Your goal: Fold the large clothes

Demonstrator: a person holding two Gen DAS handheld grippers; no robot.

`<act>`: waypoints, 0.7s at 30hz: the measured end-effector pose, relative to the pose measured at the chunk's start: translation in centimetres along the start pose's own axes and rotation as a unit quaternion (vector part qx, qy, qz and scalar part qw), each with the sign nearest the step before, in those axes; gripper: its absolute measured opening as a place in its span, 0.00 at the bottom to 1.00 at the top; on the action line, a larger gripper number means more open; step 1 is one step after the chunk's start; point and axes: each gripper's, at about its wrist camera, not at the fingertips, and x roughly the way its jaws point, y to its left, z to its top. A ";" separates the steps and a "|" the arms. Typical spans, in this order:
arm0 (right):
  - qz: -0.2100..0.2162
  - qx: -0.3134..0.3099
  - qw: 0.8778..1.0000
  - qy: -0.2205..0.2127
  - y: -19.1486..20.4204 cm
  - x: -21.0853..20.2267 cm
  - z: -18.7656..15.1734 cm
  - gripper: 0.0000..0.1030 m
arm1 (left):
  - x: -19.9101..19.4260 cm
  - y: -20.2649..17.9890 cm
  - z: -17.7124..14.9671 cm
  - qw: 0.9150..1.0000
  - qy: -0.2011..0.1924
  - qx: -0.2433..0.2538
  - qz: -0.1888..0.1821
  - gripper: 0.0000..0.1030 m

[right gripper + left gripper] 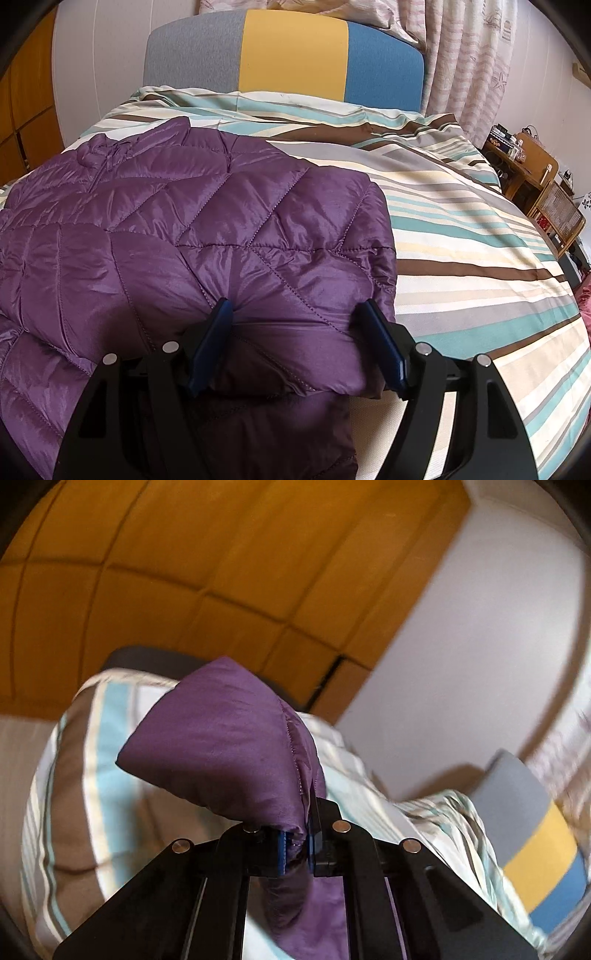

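Left wrist view: the left claw [297, 849] is clamped tight on a corner of the purple jacket [225, 746], raised over the striped bed [92, 775].

Right wrist view: the right claw [297, 347] stands wide, straddling the jacket [177, 229] hem without pinching; most of the jacket lies flat on the bed [461, 229]. Advice: carry the corner across evenly, keeping the hem pinned.
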 end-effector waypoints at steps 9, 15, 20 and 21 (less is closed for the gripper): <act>0.003 0.003 1.000 0.000 -0.2 0.0 0.0 0.70 | -4.1 -9.2 -4.7 0.988 0.010 0.101 -0.117 0.07; 0.004 0.003 1.000 0.000 -0.3 0.1 0.1 0.70 | -5.6 -13.8 -8.3 0.974 0.036 0.148 -0.168 0.07; 0.005 0.004 1.000 0.000 -0.3 0.1 0.0 0.70 | -6.9 -16.5 -11.2 0.962 0.059 0.180 -0.198 0.07; 0.005 0.004 1.000 0.000 -0.3 0.1 0.0 0.70 | -7.2 -17.2 -12.0 0.958 0.067 0.191 -0.204 0.07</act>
